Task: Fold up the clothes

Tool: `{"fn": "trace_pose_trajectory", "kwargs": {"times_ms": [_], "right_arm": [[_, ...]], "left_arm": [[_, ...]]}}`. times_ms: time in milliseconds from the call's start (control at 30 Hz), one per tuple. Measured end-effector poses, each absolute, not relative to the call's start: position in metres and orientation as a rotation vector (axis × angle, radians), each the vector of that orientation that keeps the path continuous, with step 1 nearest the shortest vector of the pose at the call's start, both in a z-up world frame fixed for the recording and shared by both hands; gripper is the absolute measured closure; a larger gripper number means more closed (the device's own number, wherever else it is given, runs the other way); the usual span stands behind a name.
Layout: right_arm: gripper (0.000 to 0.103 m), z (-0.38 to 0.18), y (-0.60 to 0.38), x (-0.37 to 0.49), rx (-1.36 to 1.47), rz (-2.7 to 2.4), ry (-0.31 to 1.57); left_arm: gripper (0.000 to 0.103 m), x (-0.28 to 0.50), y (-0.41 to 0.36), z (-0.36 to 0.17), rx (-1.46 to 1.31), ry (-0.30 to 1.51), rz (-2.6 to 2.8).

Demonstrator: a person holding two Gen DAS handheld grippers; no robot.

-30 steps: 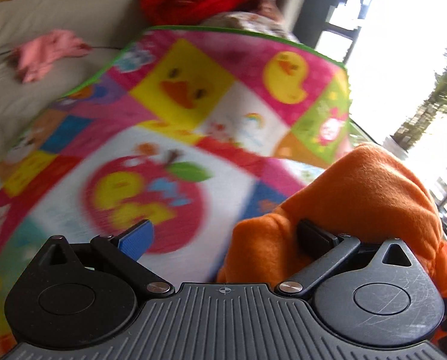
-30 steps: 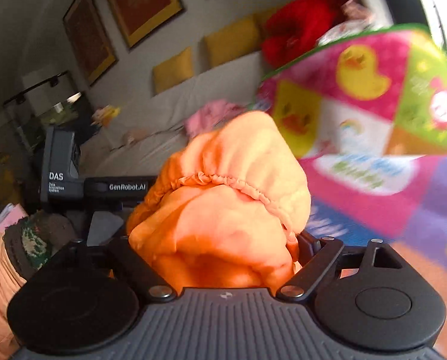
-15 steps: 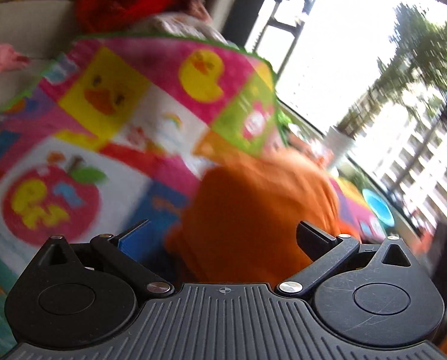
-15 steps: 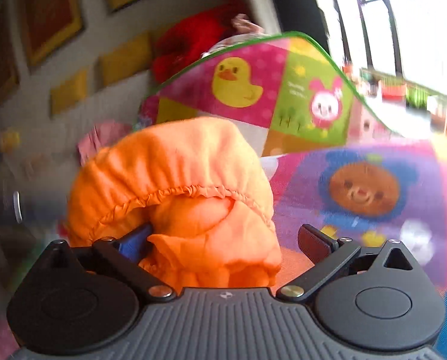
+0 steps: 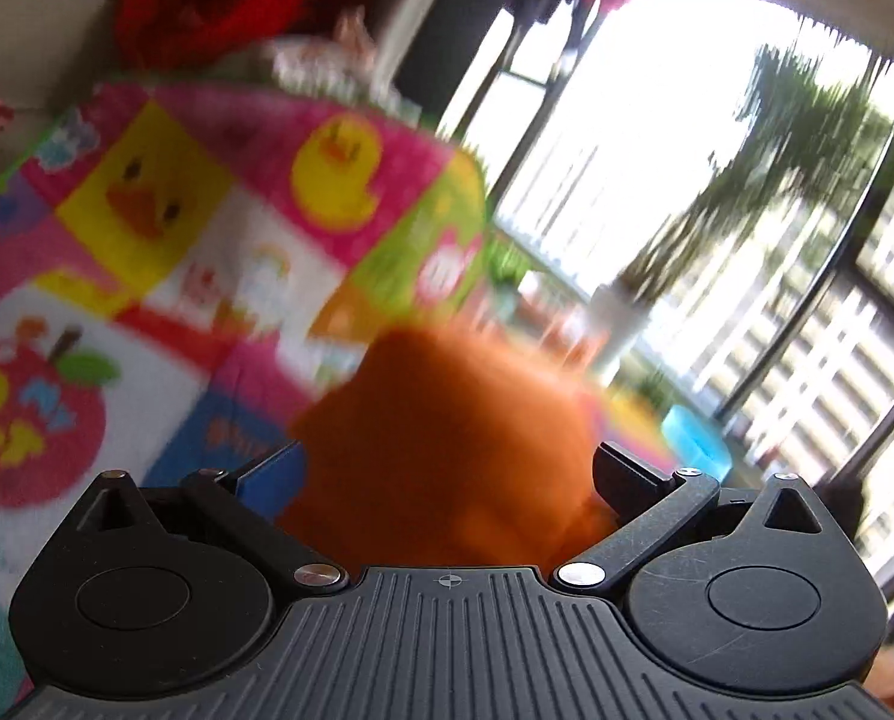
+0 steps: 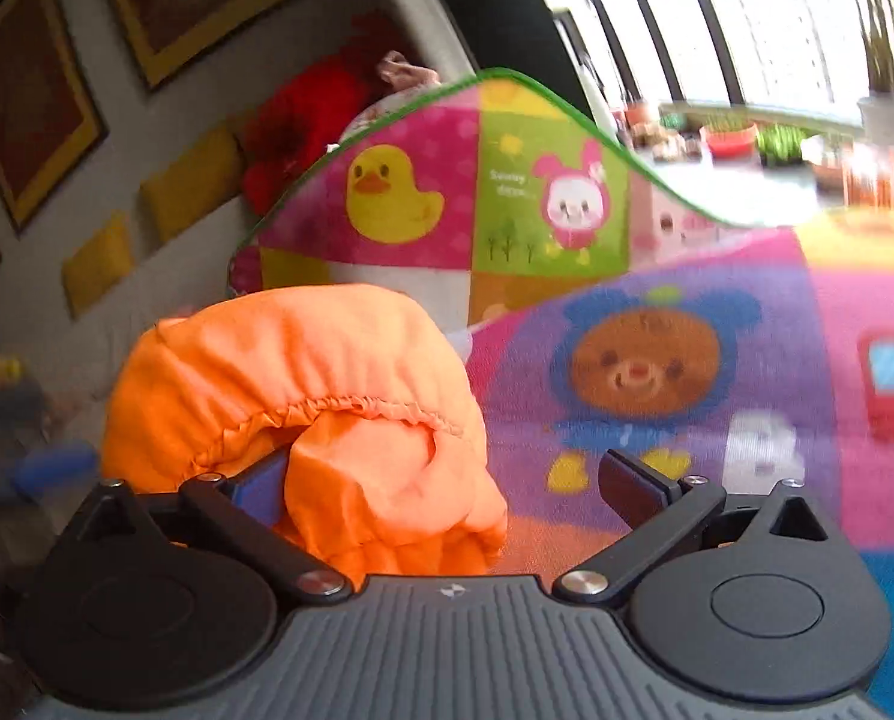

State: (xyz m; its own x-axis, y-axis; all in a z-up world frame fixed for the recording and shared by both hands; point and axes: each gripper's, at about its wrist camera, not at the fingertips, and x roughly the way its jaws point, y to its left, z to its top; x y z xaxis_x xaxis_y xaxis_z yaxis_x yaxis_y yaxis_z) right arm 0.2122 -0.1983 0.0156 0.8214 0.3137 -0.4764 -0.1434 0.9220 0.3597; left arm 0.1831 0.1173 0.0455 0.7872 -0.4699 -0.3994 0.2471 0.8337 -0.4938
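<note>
My left gripper (image 5: 447,468) has its jaws spread wide, with a bunched orange garment (image 5: 447,438) filling the gap between them — whether the pads truly pinch it I cannot tell, as the view is blurred. My right gripper (image 6: 447,480) is also wide open; the orange garment (image 6: 303,396), its elastic hem showing, presses against the left finger only, the right finger standing clear. Beyond lies the colourful play mat (image 6: 657,360), its far edge curled up.
</note>
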Motion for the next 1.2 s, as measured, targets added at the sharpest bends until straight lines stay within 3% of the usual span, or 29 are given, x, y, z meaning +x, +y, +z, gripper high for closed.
{"fn": "trace_pose_trajectory", "kwargs": {"times_ms": [100, 300, 633, 867, 1200], "right_arm": [[0.001, 0.02, -0.196, 0.21, 0.245, 0.175, 0.504], [0.001, 0.008, -0.233, 0.222, 0.441, 0.123, 0.582], [0.001, 0.023, -0.194, 0.203, 0.069, 0.234, 0.527], [0.001, 0.018, -0.15, 0.196, -0.079, 0.374, 0.525], [0.001, 0.035, -0.15, 0.185, -0.101, 0.39, 0.481]], "left_arm": [[0.0, 0.179, 0.126, 0.061, -0.494, 0.463, -0.409], [0.0, 0.195, 0.127, 0.059, -0.622, 0.457, -0.474], [0.0, 0.235, 0.121, 0.04, -0.845, 0.518, -0.604], [0.0, 0.193, 0.158, 0.094, -0.649, 0.295, -0.375], [0.0, 0.217, 0.105, 0.015, -0.327, 0.587, -0.244]]}}
